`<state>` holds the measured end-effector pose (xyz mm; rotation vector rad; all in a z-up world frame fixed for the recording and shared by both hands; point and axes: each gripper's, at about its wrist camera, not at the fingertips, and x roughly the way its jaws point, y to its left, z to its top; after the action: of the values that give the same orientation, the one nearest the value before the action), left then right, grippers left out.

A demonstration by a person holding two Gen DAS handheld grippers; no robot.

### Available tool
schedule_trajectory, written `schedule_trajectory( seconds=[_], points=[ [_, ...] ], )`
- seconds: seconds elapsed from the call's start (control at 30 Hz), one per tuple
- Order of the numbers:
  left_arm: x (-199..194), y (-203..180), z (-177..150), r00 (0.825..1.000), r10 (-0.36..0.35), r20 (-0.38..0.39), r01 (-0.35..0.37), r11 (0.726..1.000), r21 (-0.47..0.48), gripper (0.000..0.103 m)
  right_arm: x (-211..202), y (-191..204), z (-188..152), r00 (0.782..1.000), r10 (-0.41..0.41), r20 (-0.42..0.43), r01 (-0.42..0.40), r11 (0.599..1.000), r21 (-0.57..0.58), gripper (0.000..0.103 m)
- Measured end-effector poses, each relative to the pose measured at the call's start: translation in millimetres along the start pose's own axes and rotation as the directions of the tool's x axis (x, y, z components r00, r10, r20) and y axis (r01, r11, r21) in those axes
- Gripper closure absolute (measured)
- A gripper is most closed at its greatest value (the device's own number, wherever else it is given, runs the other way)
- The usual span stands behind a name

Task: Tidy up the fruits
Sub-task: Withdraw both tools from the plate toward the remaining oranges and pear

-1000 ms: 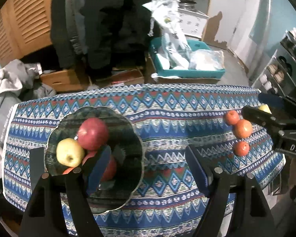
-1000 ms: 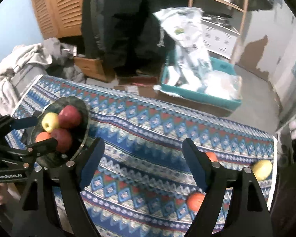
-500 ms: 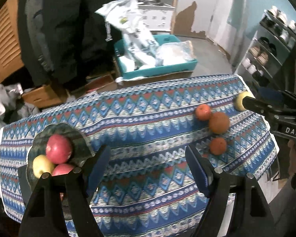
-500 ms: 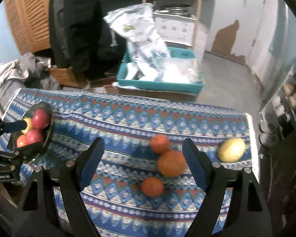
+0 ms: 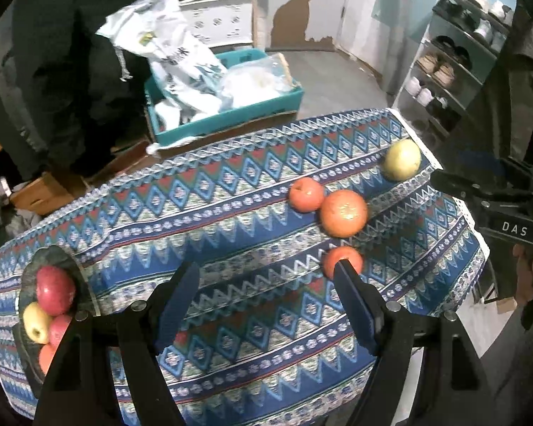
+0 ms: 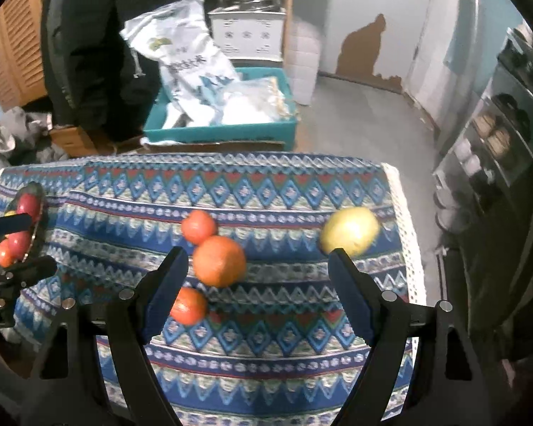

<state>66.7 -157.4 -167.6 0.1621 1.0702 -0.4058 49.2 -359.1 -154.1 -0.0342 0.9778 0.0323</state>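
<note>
Patterned tablecloth (image 5: 231,213): bowl (image 5: 58,259) now cut off at left edge, oranges (image 5: 343,213) nearer. Left gripper (image 5: 266,301) and right gripper (image 6: 257,284) wide open, empty; right view blurred.

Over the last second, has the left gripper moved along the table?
Yes. The left gripper has swung right, from above the fruit bowl toward the oranges; the near orange now sits behind its right fingertip.

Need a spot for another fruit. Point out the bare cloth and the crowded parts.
Bare cloth: the wide middle of the tablecloth, between the bowl at one end and the three orange fruits. Another patch between those and the yellow fruit. Crowded: the bowl, already piled with fruit, and the orange cluster, two of them touching.
</note>
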Motion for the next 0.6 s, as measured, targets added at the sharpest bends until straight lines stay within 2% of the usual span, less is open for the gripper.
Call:
schedule_trajectory(
  seconds=[0.37,0.6],
  points=[
    [48.8,-32.5,3.8,0.994,-0.084,-0.065,0.084,0.996,-0.009,0.024,19.7,-32.7,-20.0,0.997,-0.049,-0.060,0.050,0.999,0.021,0.022],
    [81.1,-52.0,-1.2,0.990,-0.087,-0.112,0.089,0.996,0.018,0.024,35.8,-54.5,-34.0,0.993,-0.053,-0.101,0.061,0.995,0.077,0.022]
  ],
)
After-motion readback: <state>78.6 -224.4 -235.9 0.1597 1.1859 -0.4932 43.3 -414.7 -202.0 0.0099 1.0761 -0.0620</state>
